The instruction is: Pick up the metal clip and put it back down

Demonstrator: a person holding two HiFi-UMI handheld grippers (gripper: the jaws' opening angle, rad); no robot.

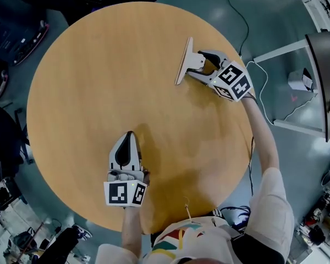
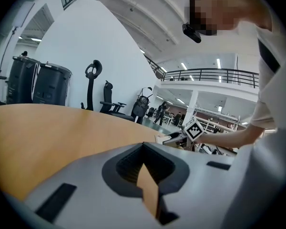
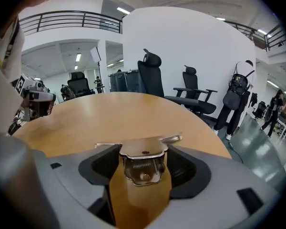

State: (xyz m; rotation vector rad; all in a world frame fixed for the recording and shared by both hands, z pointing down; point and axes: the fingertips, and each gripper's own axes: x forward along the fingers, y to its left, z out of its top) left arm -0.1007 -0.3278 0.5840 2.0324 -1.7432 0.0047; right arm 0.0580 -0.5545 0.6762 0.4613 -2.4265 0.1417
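Clip held tight in the right hand-held gripper (image 1: 199, 66), low over the round surface (image 1: 99, 65).
The right hand-held gripper is clenched on the metal clip (image 1: 183, 62), with one jaw on each side of its spring part. The clip's flat plate sticks out in front. I cannot tell if it touches the wood. The left hand-held gripper (image 1: 128, 137) is closed with nothing in it and sits well apart, nearer the person. The clip is shiny and springy, so I think it could slip or flip over if the jaws let go too high or too fast. It is near the edge too, so a bounce could send it off.
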